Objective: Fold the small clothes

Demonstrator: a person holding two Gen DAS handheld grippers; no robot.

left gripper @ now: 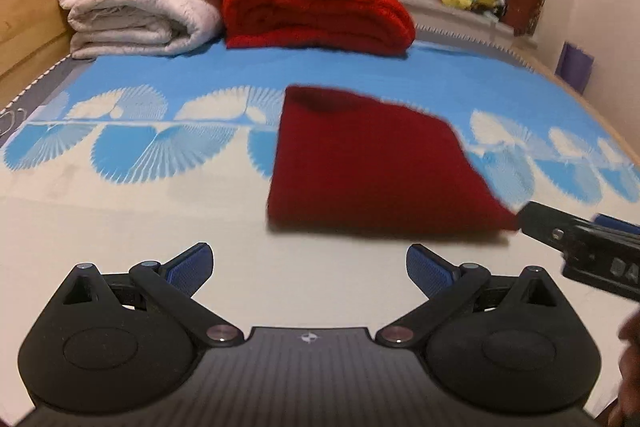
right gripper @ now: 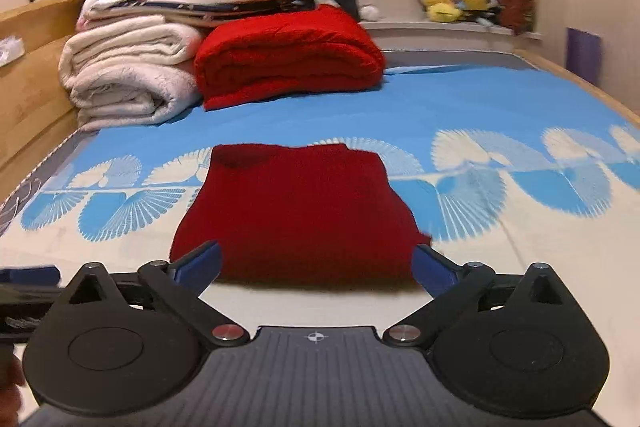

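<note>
Here both grippers' jaws gape empty beside the folded red garment (right gripper: 296, 211) (edges motion-blurred).

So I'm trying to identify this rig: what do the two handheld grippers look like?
Both match. The left gripper and right gripper are matte black, each with a ribbed central plate bearing a small crosshair mark, two rounded side housings, silver pivot bolts on jointed links, and blue textured finger pads. White lettering shows on the right gripper's side, unreadable.
</note>
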